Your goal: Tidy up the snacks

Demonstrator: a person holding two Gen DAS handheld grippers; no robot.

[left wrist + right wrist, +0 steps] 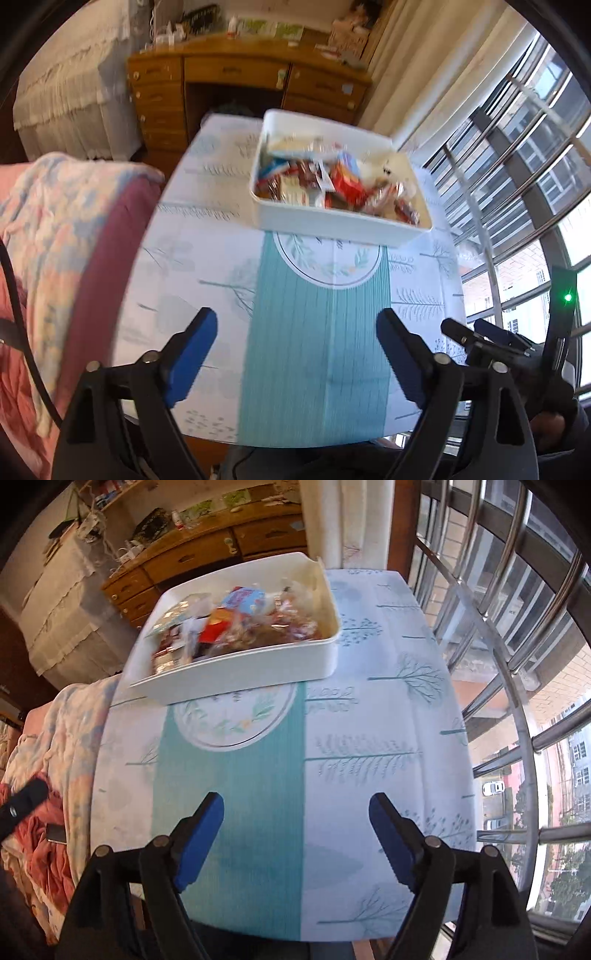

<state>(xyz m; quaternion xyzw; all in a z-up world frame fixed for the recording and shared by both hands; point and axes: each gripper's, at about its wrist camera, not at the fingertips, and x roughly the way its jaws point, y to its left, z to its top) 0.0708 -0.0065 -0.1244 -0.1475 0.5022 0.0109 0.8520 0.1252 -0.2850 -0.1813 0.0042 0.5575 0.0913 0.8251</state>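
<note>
A white rectangular bin (325, 221) full of wrapped snacks (332, 181) stands at the far middle of the table; it also shows in the right wrist view (240, 675), with its snacks (243, 624) piled inside. My left gripper (297, 325) is open and empty, above the near part of the table, well short of the bin. My right gripper (295, 808) is open and empty, also above the near table. The right gripper's tips show at the right in the left wrist view (476, 332).
The table has a white and teal tree-print cloth (314, 350). A bed with a pink patterned quilt (48, 236) lies at the left. A wooden desk (243, 88) stands behind. A barred window (517, 664) runs along the right.
</note>
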